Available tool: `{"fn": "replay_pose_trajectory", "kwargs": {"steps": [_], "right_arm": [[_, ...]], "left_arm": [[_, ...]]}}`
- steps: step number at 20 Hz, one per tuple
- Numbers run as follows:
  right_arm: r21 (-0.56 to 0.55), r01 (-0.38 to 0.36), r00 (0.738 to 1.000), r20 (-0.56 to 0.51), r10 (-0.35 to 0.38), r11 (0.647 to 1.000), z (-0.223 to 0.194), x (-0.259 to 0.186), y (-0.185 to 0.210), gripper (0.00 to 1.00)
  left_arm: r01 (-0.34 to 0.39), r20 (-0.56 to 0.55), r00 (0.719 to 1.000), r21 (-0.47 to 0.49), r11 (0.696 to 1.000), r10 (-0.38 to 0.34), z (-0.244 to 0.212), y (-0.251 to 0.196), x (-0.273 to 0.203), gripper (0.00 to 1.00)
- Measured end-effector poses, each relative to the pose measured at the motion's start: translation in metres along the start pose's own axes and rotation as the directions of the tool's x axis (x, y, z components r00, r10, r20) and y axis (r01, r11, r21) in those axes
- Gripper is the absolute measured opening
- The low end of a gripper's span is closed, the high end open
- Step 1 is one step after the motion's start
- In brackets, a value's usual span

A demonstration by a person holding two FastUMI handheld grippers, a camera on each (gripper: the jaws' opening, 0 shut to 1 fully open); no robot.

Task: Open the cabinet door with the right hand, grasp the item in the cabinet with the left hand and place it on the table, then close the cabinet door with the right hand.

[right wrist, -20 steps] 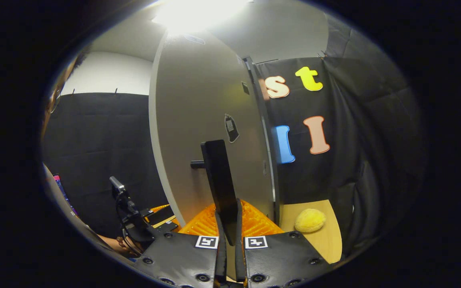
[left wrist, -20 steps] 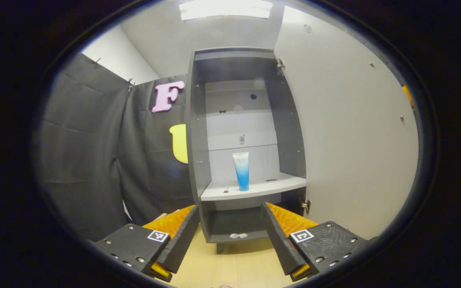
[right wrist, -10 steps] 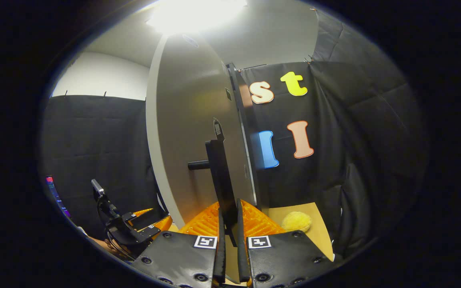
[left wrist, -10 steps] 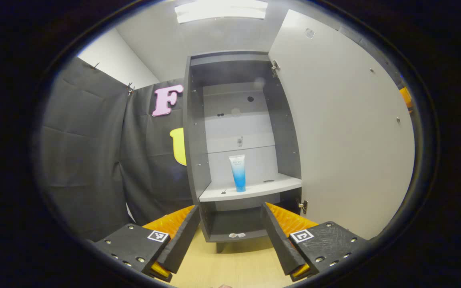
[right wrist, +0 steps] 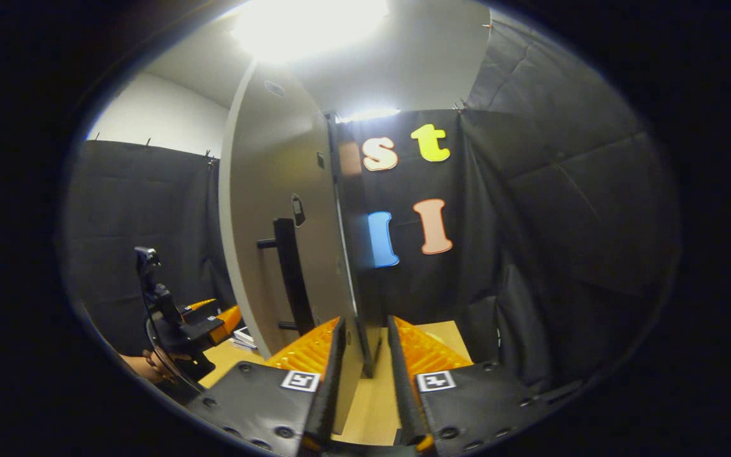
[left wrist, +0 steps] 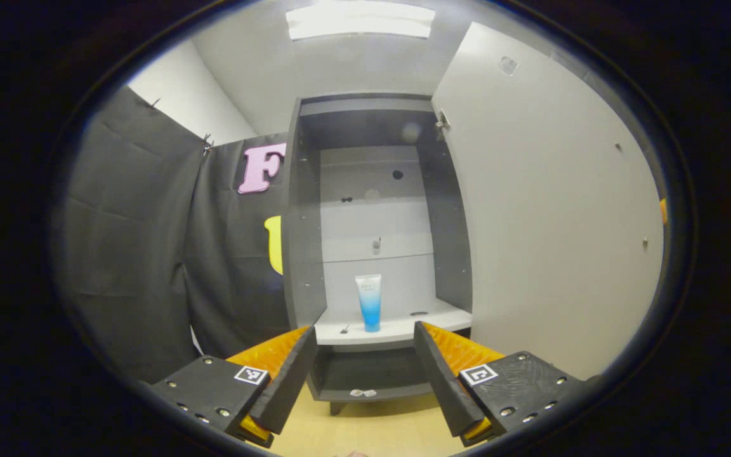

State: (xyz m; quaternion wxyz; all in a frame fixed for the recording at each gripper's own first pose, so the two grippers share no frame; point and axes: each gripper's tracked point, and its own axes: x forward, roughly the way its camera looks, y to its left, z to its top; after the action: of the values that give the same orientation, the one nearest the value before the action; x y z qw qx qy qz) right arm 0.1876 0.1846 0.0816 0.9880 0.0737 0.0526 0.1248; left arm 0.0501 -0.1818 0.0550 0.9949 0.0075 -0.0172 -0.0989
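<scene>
Tube (left wrist: 369, 302) upright on shelf (left wrist: 397, 327) — label unreadable; my left gripper (left wrist: 360, 374) wide, right gripper (right wrist: 364, 374) parted astride door (right wrist: 276, 209) edge.

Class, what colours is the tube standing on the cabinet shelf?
The upright plastic tube fades from white at top to blue at bottom; the left gripper view shows it best.

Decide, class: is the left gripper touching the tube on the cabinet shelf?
Apart. In the left gripper view the left gripper is open, its fingers well short of the tube, which stands upright alone on the shelf.
</scene>
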Motion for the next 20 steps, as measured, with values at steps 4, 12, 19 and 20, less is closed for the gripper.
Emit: {"fn": "replay_pose_trajectory", "kwargs": {"steps": [4, 12, 19, 20], "right_arm": [[-0.074, 0.210, 0.978, 0.015, -0.209, 0.975, -0.011, 0.001, -0.046, 0.97], [-0.031, 0.338, 0.941, 0.000, -0.338, 0.941, -0.035, 0.019, -0.066, 0.98], [-0.011, 0.426, 0.904, -0.023, -0.426, 0.905, -0.046, 0.031, -0.072, 0.98], [-0.014, 0.442, 0.896, -0.031, -0.443, 0.897, -0.048, 0.032, -0.075, 0.98]], "left_arm": [[0.008, 0.021, 1.000, 0.016, 1.000, -0.009, 0.018, -0.002, 0.033, 0.94], [0.051, -0.013, 0.999, -0.026, 0.998, -0.051, 0.003, -0.010, 0.125, 0.93], [0.056, -0.070, 0.996, -0.042, 0.998, -0.059, -0.034, -0.003, 0.198, 0.94], [0.055, -0.079, 0.995, -0.041, 0.998, -0.058, -0.040, -0.002, 0.208, 0.94]]}}
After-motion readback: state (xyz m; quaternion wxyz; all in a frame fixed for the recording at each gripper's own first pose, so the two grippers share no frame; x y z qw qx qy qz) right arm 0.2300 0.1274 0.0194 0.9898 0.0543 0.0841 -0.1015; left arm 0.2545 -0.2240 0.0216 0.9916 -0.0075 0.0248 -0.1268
